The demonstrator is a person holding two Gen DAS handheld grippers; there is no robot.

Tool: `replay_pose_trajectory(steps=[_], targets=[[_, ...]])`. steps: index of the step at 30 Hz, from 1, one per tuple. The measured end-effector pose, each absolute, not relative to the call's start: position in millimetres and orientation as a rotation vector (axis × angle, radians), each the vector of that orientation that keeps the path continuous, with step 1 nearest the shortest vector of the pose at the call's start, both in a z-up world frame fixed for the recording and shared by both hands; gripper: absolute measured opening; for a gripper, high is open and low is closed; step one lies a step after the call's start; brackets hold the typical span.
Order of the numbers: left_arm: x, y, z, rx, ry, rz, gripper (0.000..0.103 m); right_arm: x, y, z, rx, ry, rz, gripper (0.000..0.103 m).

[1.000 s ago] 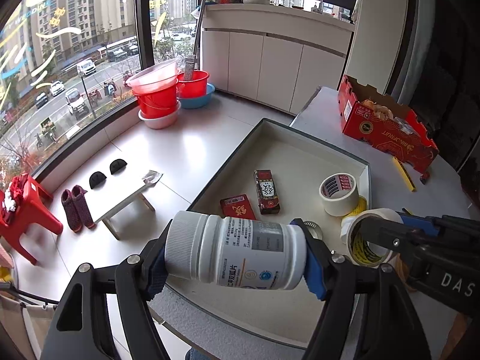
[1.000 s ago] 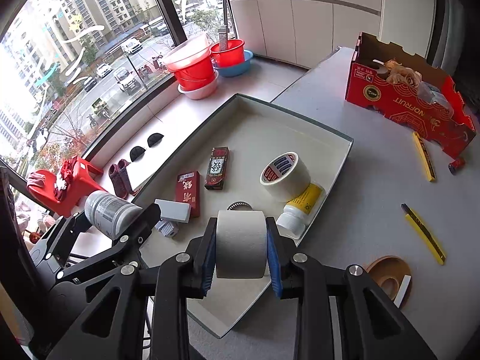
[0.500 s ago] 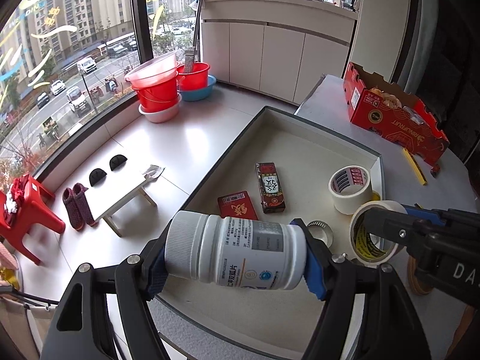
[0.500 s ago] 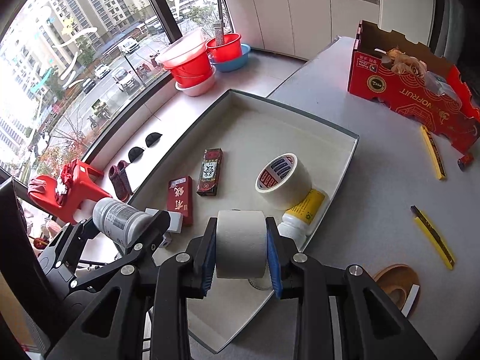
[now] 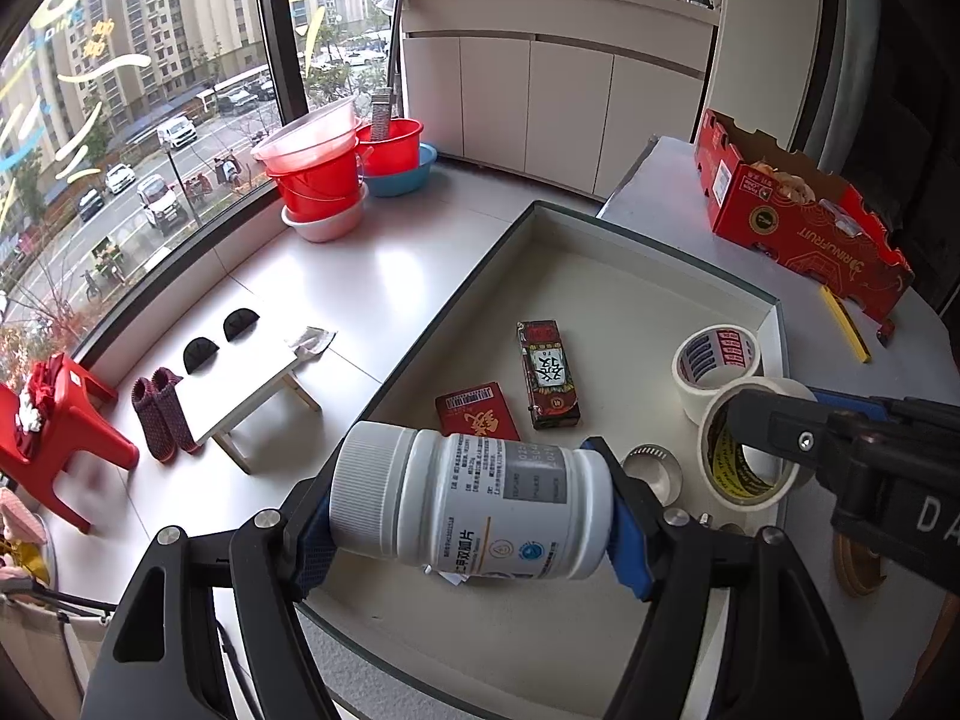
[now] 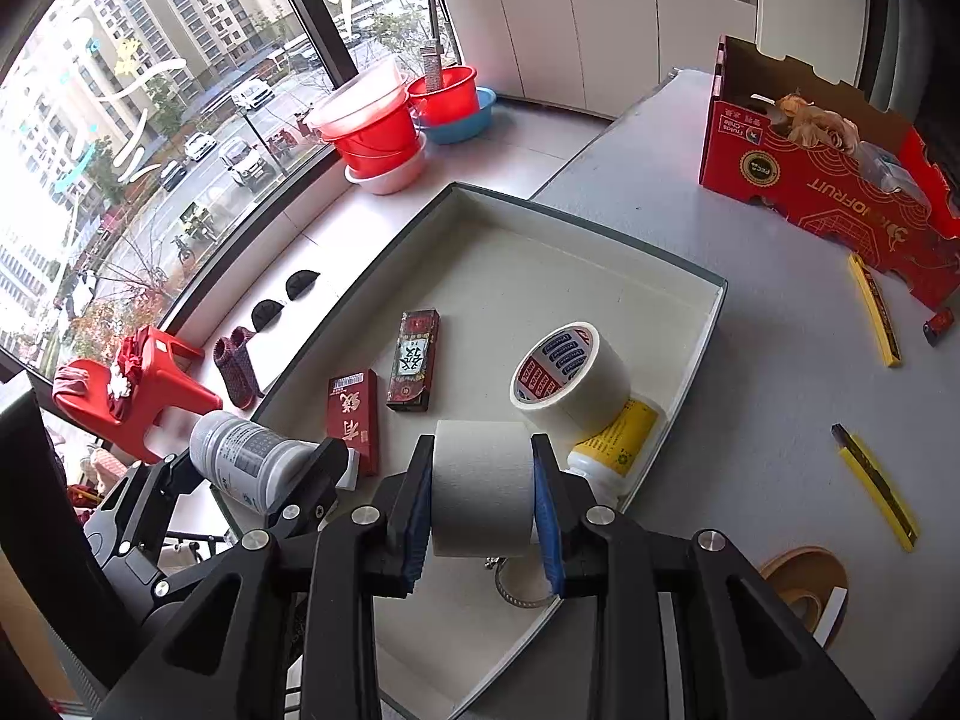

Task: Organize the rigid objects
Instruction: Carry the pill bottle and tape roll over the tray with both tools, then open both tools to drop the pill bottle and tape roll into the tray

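Note:
My left gripper (image 5: 471,510) is shut on a white pill bottle (image 5: 480,504), held sideways over the near left corner of a shallow white tray (image 5: 654,240). The right wrist view shows that bottle (image 6: 246,462) at the lower left. My right gripper (image 6: 483,489) is shut on a plain cream tape roll (image 6: 483,486), above the tray's near right side. In the tray lie a red packet (image 5: 477,411), a dark red box (image 5: 547,373), a printed tape roll (image 5: 717,354), a metal ring (image 5: 651,468) and a yellow-labelled bottle (image 6: 612,441).
On the grey table right of the tray stand a red cardboard box (image 6: 828,180), two yellow knives (image 6: 876,312) (image 6: 876,483) and a brown tape roll (image 6: 804,588). Red basins (image 5: 324,180) stand by the window. Below the tray's left edge are the floor and a red stool (image 5: 60,420).
Both grippers have drifted slightly lower over the tray, each still holding its object. Nothing in the tray has moved.

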State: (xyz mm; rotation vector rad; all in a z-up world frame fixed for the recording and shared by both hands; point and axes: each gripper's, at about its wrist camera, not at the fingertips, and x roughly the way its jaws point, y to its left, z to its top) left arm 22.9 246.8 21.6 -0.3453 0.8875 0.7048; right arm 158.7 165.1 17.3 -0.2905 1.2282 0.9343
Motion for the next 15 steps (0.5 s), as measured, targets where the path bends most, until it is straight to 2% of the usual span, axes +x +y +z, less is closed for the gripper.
replay_pose_trajectory(steps=[15], targets=[[34,243,8,-0.327,0.928,0.681,0.076,163,172,10,-0.282,1.231,0.924,0.031]])
